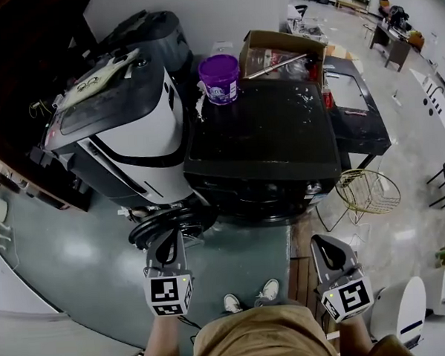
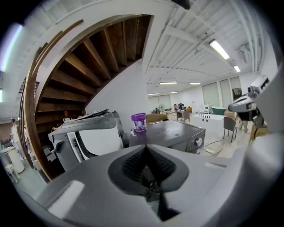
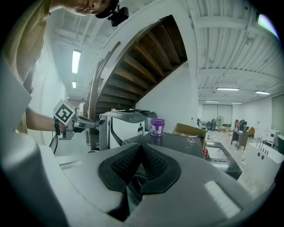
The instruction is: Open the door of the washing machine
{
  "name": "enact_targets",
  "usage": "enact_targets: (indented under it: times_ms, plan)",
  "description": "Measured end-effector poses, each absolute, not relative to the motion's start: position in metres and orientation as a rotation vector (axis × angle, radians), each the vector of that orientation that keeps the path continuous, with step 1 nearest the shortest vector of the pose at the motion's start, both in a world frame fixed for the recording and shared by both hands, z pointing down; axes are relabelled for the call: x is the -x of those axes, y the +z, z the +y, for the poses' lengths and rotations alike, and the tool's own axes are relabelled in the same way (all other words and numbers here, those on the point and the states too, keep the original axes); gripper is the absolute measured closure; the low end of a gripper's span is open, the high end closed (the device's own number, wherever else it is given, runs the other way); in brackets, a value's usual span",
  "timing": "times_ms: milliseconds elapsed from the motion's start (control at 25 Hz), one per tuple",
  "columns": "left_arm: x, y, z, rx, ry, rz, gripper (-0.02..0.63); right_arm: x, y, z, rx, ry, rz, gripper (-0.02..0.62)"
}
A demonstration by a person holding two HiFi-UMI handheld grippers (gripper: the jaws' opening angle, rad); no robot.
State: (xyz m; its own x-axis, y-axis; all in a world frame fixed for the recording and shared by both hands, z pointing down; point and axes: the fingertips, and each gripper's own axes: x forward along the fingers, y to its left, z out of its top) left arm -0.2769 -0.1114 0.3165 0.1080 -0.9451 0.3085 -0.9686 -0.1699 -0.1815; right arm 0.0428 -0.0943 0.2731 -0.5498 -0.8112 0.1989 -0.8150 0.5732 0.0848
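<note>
The black washing machine [image 1: 265,134] stands in front of me, seen from above in the head view. Its round dark door [image 1: 165,223] appears swung out at the machine's front left corner. My left gripper [image 1: 166,245] hangs just before that door, shut with nothing between its jaws [image 2: 145,148]. My right gripper [image 1: 324,251] is off the machine's front right corner, also shut and empty [image 3: 141,146]. Both gripper views look level over the machine's top [image 2: 173,132] [image 3: 177,142]. The left gripper [image 3: 82,124] shows in the right gripper view.
A purple bucket [image 1: 219,78] sits at the machine's back left corner. A white and black appliance [image 1: 123,119] stands close on the left. Behind are a cardboard box [image 1: 283,51] and a low black table [image 1: 356,107]. A gold wire basket [image 1: 367,192] is at the right.
</note>
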Motion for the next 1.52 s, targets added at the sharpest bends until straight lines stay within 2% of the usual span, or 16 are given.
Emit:
enact_targets:
  times_ms: [840,1520]
  plan:
    - [0.318,0.269,-0.072,-2.31,0.348,-2.09,0.548,-0.063,0.245,-0.087,-1.492,-0.025,-2.518,0.591]
    - [0.324,0.256,-0.056,-2.356,0.292,-2.08,0.548,-0.043,0.241,-0.067,-1.526,-0.043,-2.526,0.591]
